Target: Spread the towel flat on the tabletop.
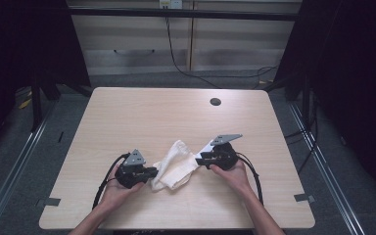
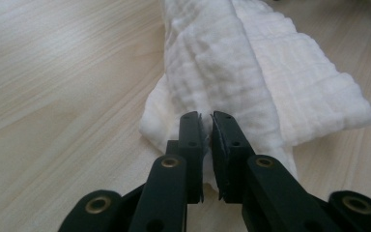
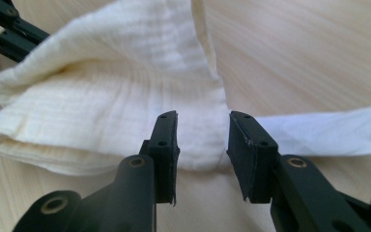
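Note:
A crumpled white cloth (image 1: 176,169) lies on the near half of the wooden table (image 1: 176,112), between my two grippers. My left gripper (image 1: 152,172) is at the cloth's left end. In the left gripper view its jaws (image 2: 206,116) stand almost together, pinching an edge of the cloth (image 2: 251,72). My right gripper (image 1: 199,159) is at the cloth's right end. In the right gripper view its jaws (image 3: 203,116) stand apart, with a fold of the cloth (image 3: 116,87) lying in the gap, not pressed. The left gripper (image 3: 5,24) shows at that view's top left.
A dark round cable hole (image 1: 215,102) sits near the table's far edge. Bare wood surrounds the cloth on all sides. Dark curtains flank the table, and cables run over the floor behind it. Tape marks (image 1: 304,198) sit at the near corners.

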### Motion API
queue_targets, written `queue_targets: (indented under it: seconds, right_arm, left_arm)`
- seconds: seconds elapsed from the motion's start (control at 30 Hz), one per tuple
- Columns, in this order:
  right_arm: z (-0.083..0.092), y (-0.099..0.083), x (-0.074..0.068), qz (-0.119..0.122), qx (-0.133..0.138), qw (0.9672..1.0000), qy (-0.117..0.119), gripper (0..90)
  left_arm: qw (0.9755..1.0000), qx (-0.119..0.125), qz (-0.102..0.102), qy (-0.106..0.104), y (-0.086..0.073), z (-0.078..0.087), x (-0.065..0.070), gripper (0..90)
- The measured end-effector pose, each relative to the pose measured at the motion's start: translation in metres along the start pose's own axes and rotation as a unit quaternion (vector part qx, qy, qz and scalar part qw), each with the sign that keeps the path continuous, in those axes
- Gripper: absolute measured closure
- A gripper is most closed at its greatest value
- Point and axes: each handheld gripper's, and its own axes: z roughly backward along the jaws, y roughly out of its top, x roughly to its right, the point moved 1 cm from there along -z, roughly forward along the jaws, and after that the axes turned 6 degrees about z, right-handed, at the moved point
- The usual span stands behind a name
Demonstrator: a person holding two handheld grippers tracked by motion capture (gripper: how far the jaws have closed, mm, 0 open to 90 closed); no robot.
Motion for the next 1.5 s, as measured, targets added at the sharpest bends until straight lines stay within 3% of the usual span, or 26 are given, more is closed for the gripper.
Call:
queue_targets:
  seconds: [0.13, 0.4, 0.53, 0.7, 1.1, 1.2, 1.4, 1.43, 1.5]
  right_arm:
    - [-0.009, -0.005, 0.001, -0.005, -0.013, 0.9999, 0.009, 64.3]
    - [-0.019, -0.006, -0.005, 0.026, -0.030, 0.9992, -0.012, 62.0]
    - [-0.020, -0.005, -0.009, 0.043, -0.038, 0.9983, -0.013, 81.2]
    - [-0.018, -0.006, -0.007, 0.029, -0.035, 0.9990, -0.004, 85.6]
    - [0.010, 0.012, -0.006, 0.018, 0.023, 0.9996, 0.001, 86.3]
    - [0.020, 0.022, -0.008, 0.019, 0.046, 0.9987, 0.007, 86.4]
    - [0.034, 0.041, -0.012, 0.028, 0.076, 0.9967, 0.007, 87.0]
    - [0.044, 0.056, -0.014, 0.029, 0.095, 0.9950, 0.008, 87.2]
    - [0.049, 0.065, -0.015, 0.038, 0.100, 0.9942, 0.004, 87.3]
  left_arm:
    - [1.0000, -0.004, 0.000, -0.003, 0.000, 0.000, -0.001, 84.0]
    - [1.0000, -0.008, 0.005, -0.004, -0.003, -0.002, -0.005, 83.9]
    - [0.9999, -0.009, 0.005, -0.003, -0.003, -0.002, -0.005, 83.3]
    - [0.9999, -0.010, 0.007, -0.008, -0.004, -0.002, -0.008, 83.2]
    - [0.9998, -0.012, 0.011, -0.008, -0.003, -0.002, -0.013, 82.5]
    - [0.9996, -0.009, 0.020, -0.017, -0.003, 0.000, -0.014, 82.0]
    - [0.9987, 0.028, 0.032, -0.028, 0.002, 0.013, -0.017, 71.2]
    - [0.9979, 0.048, 0.033, -0.026, 0.005, 0.022, -0.020, 70.0]
    - [0.9969, 0.061, 0.044, -0.023, 0.006, 0.027, -0.023, 68.0]
